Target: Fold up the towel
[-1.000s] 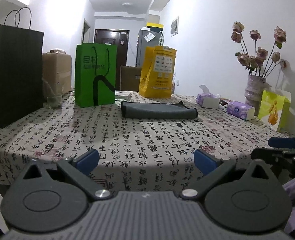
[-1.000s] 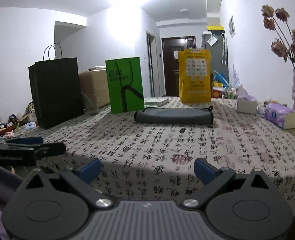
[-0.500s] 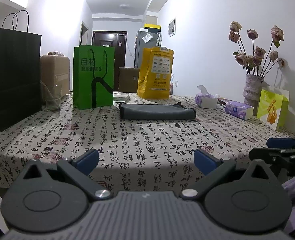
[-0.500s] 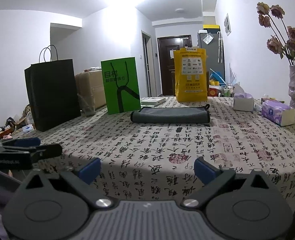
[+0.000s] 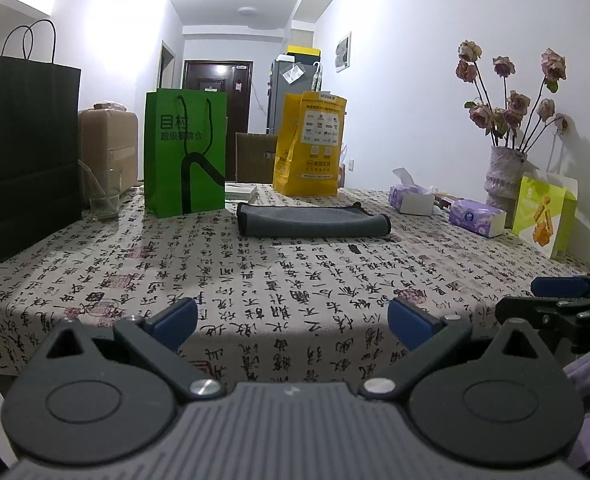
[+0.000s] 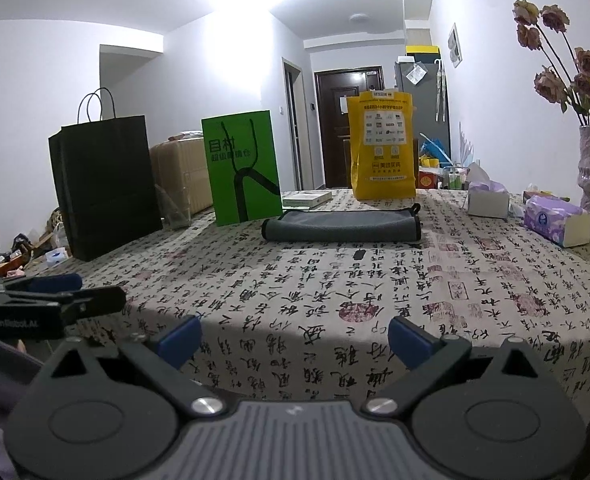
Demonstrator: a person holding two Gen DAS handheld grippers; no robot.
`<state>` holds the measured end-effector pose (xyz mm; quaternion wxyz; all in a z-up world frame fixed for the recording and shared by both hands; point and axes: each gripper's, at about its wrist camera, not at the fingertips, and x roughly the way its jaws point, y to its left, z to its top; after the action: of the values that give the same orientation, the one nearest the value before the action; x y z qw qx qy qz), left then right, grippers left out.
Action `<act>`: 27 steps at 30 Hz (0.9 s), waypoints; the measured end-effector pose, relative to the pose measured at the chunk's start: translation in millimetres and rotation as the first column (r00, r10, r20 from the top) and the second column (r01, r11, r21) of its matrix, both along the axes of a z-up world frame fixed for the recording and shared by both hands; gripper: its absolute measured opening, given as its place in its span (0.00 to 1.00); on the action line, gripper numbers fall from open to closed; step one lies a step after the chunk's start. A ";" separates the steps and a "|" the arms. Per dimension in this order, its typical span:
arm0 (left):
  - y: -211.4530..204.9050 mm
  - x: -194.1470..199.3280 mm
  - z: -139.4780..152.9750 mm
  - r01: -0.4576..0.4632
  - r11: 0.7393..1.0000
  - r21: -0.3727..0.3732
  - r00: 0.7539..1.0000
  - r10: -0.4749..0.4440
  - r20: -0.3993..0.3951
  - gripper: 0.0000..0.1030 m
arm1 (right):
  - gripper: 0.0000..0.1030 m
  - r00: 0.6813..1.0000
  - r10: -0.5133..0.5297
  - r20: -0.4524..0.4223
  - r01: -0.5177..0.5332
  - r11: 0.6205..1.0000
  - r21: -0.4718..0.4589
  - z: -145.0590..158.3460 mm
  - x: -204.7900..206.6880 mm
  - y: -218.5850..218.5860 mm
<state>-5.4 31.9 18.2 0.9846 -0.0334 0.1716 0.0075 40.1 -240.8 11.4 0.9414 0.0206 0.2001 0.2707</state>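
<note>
Both the left gripper (image 5: 292,317) and the right gripper (image 6: 295,335) hover at the near edge of the table (image 5: 255,280) with fingers spread wide and nothing between them. The grey towel (image 5: 313,220) lies folded far across the patterned cloth, well apart from both. Behind it stand a green bag (image 5: 185,152) and a yellow bag (image 5: 309,146); tissue boxes (image 5: 477,216) sit to its right. Nothing blocks the way.

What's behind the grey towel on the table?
Behind the grey towel stand a yellow bag and a flat white box. The strip of tablecloth directly behind its raised edge is hidden.
</note>
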 end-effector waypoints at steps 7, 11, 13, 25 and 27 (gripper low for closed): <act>-0.6 1.0 -0.6 0.003 1.000 -0.002 1.000 -0.003 -0.002 1.00 | 0.97 1.000 0.003 -0.013 -0.003 1.000 0.008 -1.0 1.0 -0.4; -0.4 1.4 -0.8 0.003 1.000 -0.002 1.000 -0.003 -0.002 1.00 | 0.97 1.000 0.007 -0.010 -0.007 1.000 0.006 -0.6 -0.2 0.3; -0.4 1.3 -0.6 0.004 1.000 -0.001 1.000 -0.004 -0.002 1.00 | 0.97 1.000 0.007 -0.013 -0.007 1.000 0.007 -0.6 0.8 0.4; -0.7 1.2 -0.7 0.003 1.000 -0.001 1.000 -0.003 -0.002 1.00 | 0.97 1.000 0.002 -0.018 -0.001 1.000 0.009 -1.2 1.8 0.1; -0.7 1.2 -0.7 0.003 1.000 -0.001 1.000 -0.003 -0.002 1.00 | 0.97 1.000 -0.002 -0.021 0.002 1.000 0.009 -1.8 2.2 -0.1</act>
<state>-4.2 31.2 17.6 0.9844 -0.0336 0.1725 0.0060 42.3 -240.9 9.6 0.9394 0.0280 0.2086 0.2706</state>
